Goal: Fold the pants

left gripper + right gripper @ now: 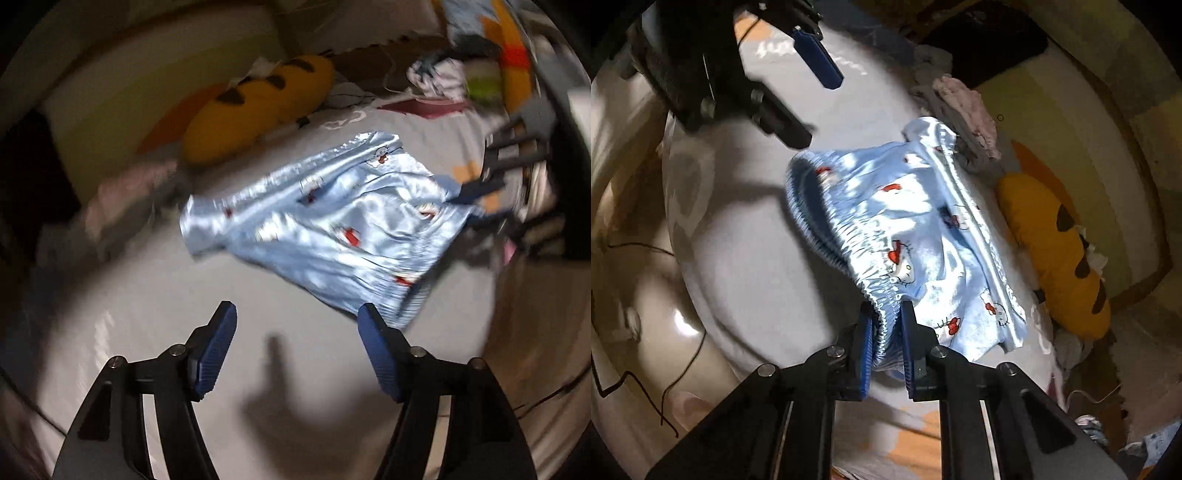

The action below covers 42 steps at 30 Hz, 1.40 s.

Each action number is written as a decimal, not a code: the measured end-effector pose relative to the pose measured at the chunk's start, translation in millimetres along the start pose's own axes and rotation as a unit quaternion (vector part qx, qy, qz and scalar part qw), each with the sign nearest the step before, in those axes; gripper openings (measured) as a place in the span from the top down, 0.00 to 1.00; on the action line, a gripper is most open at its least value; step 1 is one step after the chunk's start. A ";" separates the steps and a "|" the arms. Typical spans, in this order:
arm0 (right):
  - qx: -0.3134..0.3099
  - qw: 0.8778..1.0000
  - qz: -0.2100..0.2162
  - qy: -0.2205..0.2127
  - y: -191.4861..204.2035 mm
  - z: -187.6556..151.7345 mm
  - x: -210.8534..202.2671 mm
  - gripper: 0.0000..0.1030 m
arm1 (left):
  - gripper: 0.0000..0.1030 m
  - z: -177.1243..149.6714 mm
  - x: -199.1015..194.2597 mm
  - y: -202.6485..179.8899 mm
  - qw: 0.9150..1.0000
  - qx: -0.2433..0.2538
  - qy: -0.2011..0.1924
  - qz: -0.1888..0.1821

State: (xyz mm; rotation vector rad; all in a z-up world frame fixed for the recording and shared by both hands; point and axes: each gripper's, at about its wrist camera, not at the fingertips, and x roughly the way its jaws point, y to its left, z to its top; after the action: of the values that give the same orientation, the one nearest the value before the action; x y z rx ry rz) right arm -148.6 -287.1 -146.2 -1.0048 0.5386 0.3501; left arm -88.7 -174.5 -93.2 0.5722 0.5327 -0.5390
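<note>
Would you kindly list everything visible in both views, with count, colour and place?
pants: one, light blue with red-bowed cat print, spread on the bed, waistband end held
bed: one, white sheet, under everything
pillow: one, yellow with brown patches, beyond the pants
clothes: small pile, pink and grey, by the pants' far end
cable: one, black, at the bed's edge
left claw: open, blue pads, empty, above the sheet
right claw: shut on the pants' waistband

Spread left gripper (297, 323) above pants (325, 221)
</note>
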 end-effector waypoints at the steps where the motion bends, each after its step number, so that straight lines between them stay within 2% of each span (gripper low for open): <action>1: 0.014 1.000 0.013 -0.010 -9.3 0.3 -3.3 0.87 | 0.34 3.5 0.1 0.9 1.000 0.022 -0.010 -0.004; 3: 0.037 0.998 0.040 -0.033 -25.4 -0.2 -9.9 0.87 | 0.34 8.5 -2.2 0.7 0.996 0.072 -0.039 -0.023; 6: 0.067 0.994 0.070 -0.046 -48.4 0.0 -11.3 0.87 | 0.34 9.9 -0.8 -7.2 0.987 0.142 -0.057 -0.051; 10: 0.110 0.987 0.103 -0.051 -75.5 1.7 -4.9 0.87 | 0.34 9.9 9.2 -14.7 0.977 0.179 -0.055 -0.098; 14: 0.143 0.978 0.139 -0.054 -96.7 1.8 4.6 0.87 | 0.34 12.4 22.4 -20.3 0.975 0.199 -0.068 -0.075; 16: 0.147 0.976 0.147 -0.058 -101.1 3.1 7.1 0.86 | 0.34 19.4 28.5 -20.2 0.976 0.191 -0.076 -0.077; 18: 0.148 0.976 0.149 -0.061 -104.8 3.8 9.8 0.87 | 0.37 26.4 32.8 -17.8 0.976 0.178 -0.082 -0.094; 19: 0.150 0.975 0.149 -0.063 -107.5 4.0 11.1 0.87 | 0.55 28.5 34.0 -17.2 0.976 0.174 -0.087 -0.100; 20: 0.152 0.975 0.149 -0.063 -108.9 3.4 11.7 0.87 | 0.87 29.3 34.4 -16.2 0.976 0.171 -0.089 -0.105; 21: 0.154 0.975 0.149 -0.064 -110.8 3.4 13.4 0.87 | 0.97 32.8 37.4 -13.8 0.976 0.164 -0.085 -0.112; 27: 0.176 0.969 0.153 -0.082 -133.5 3.4 15.6 0.87 | 0.97 61.1 36.6 20.6 0.982 0.084 -0.101 -0.138; 33: 0.205 0.959 0.163 -0.111 -176.9 13.5 27.5 0.87 | 0.97 93.0 43.0 45.2 0.987 0.050 -0.116 -0.098; 38: 0.231 0.951 0.164 -0.122 -208.2 20.8 52.2 0.86 | 0.96 116.0 72.2 72.9 0.994 -0.002 -0.093 -0.058; 42: 0.258 0.947 0.150 -0.117 -220.7 26.9 79.3 0.86 | 0.96 127.5 103.9 84.9 0.996 -0.037 -0.067 -0.048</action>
State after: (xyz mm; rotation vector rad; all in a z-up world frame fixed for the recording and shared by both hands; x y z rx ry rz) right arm 36.4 -371.0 -26.1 -0.3654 0.5288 0.5570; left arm 78.7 -226.6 -33.8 0.4383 0.4520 -0.6413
